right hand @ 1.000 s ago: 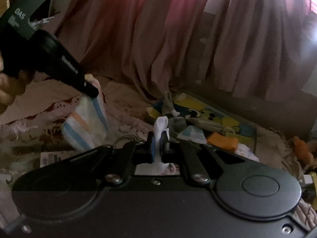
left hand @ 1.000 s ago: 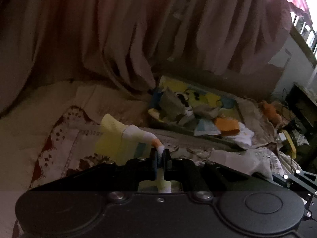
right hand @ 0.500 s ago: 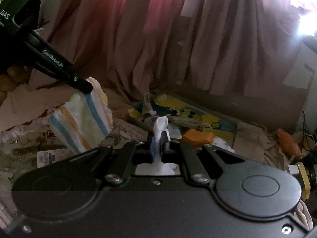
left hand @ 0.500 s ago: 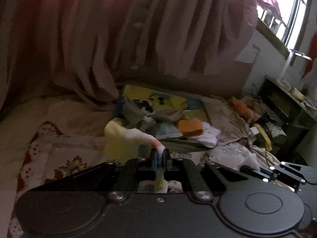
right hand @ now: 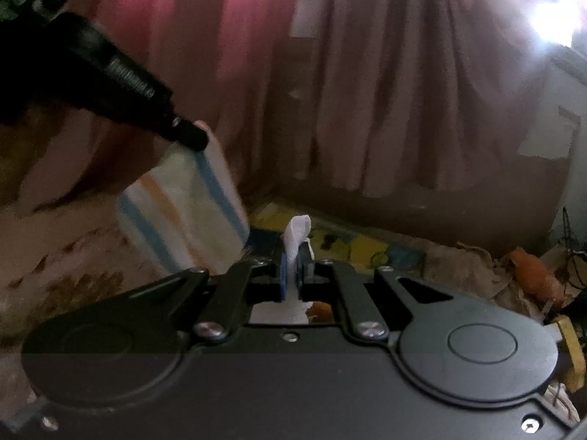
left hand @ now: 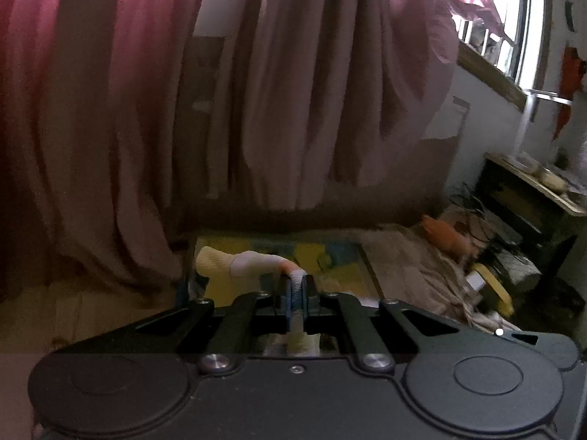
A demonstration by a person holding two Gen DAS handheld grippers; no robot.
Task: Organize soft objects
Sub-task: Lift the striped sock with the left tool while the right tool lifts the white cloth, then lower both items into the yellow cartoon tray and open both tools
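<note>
Pink curtains [left hand: 301, 84] hang in heavy folds across the wall ahead of you, with a barred window [left hand: 513, 36] letting in glare at the upper right. Below them lies a yellow cartoon-print mat [left hand: 330, 256] on the floor, bordered by crumpled beige cloth [left hand: 411, 260] with an orange soft item [left hand: 445, 236] resting on it. A dark low cabinet [left hand: 528, 216] stands against the right wall, small items on its top too blurred to identify. To the left, the right wrist view shows a pale spread with a reddish floral pattern [right hand: 62, 256].

Your left gripper [left hand: 296, 282] is clamped tight on the striped cloth [right hand: 187, 205]; from its own camera you see a yellow, white and orange fold bulging leftward over the fingers, while the right wrist view shows the cloth dangling clear of the spread, blue and orange stripes on white. Your right gripper [right hand: 293, 256] is pinched closed on a white cloth [right hand: 295, 234], whose tip pokes up above the blue pads and curls over. Both cloths hang in the air near the mat.
</note>
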